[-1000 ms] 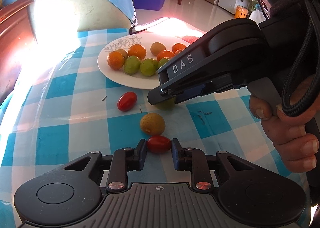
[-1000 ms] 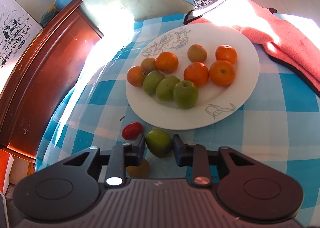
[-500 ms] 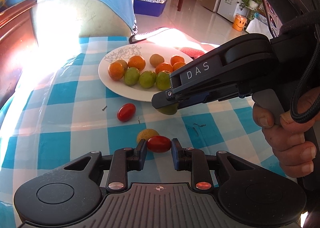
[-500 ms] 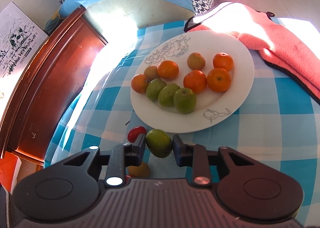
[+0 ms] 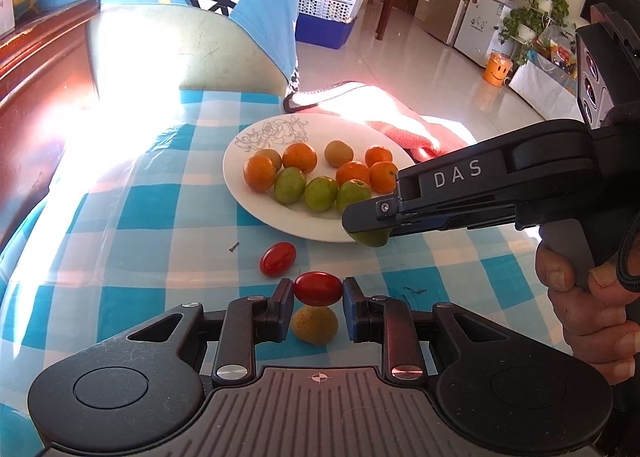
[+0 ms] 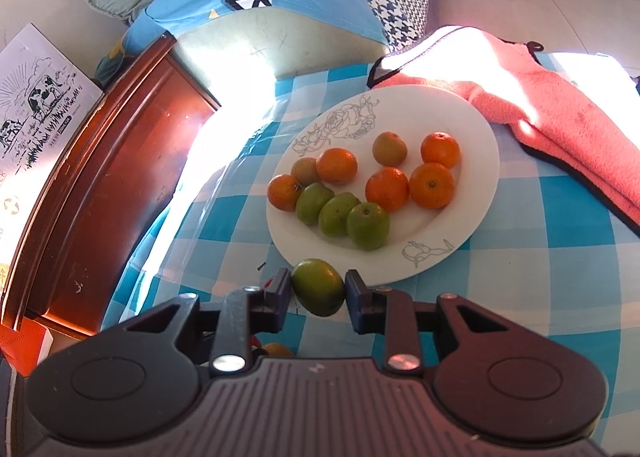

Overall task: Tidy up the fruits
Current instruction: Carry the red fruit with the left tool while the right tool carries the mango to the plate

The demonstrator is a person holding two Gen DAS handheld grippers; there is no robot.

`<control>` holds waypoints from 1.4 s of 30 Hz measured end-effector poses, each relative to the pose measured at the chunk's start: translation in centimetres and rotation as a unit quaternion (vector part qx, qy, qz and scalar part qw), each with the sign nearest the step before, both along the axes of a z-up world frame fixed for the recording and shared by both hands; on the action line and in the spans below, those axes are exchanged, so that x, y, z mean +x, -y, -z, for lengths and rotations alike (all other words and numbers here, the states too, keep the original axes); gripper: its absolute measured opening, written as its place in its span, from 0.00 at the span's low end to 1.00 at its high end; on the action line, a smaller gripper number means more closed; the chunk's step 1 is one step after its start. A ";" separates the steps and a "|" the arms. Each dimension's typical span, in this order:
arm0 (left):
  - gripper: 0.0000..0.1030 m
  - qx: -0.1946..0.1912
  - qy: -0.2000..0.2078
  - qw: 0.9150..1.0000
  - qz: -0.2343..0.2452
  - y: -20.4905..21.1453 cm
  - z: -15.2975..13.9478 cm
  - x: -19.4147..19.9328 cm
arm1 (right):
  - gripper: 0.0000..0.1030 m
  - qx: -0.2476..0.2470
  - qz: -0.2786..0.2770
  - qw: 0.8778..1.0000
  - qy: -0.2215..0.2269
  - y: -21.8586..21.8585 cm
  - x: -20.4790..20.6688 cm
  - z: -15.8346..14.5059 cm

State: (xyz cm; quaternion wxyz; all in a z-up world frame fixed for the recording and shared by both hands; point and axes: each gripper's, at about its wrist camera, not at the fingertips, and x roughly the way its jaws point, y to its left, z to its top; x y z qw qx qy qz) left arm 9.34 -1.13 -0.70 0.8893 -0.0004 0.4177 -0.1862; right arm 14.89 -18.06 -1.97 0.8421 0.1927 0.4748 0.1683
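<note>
Sunlit checked cloth [image 5: 132, 217], blue and white, covers a table with a white plate [image 5: 256, 213] near its middle. On the plate lie five oranges, three green fruits in a row, and two small brownish fruits. A pink towel [image 6: 560, 105] lies just beyond the plate, its edge touching the rim. Behind the table stands a chair [image 5: 172, 53] draped in blue fabric, and past it a bright tiled floor with a basket, a fridge and potted plants.

Left gripper [image 5: 318, 291] is clamped on a red tomato [image 5: 318, 288], which sits between its two fingers, lifted above the cloth. Directly below it a yellowish fruit [image 5: 314, 325] rests on the cloth. A second tomato [image 5: 278, 259] lies on the cloth just ahead and to the left, near the plate's front rim.

Right gripper [image 6: 318, 289] is clamped on a green fruit [image 6: 318, 287], pinched between its fingers and held just in front of the plate's near rim. From the left camera this gripper reaches in from the right, marked "DAS", with the green fruit showing under its tip over the plate's edge. The person's right hand [image 5: 584, 309] wraps the handle.
</note>
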 end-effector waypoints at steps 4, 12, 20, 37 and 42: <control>0.23 0.002 0.005 1.000 -0.008 0.1 -0.3 0.6 | 0.29 -0.003 0.004 1.000 0.005 0.4 0.1 -0.4; 0.23 0.007 0.018 1.000 -0.020 0.7 -1.0 2.5 | 0.29 -0.014 0.006 1.000 0.019 0.8 0.6 -1.3; 0.23 0.000 0.034 0.999 -0.036 0.6 -2.3 5.0 | 0.29 -0.019 0.013 0.999 0.043 2.1 1.6 -3.0; 0.23 -0.011 0.046 0.998 -0.039 1.3 -1.7 11.8 | 0.29 -0.012 0.053 0.997 0.059 5.1 6.2 -2.7; 0.23 -0.016 0.039 0.998 -0.051 1.1 -0.8 14.1 | 0.29 -0.016 0.052 0.997 0.053 4.9 7.6 -1.5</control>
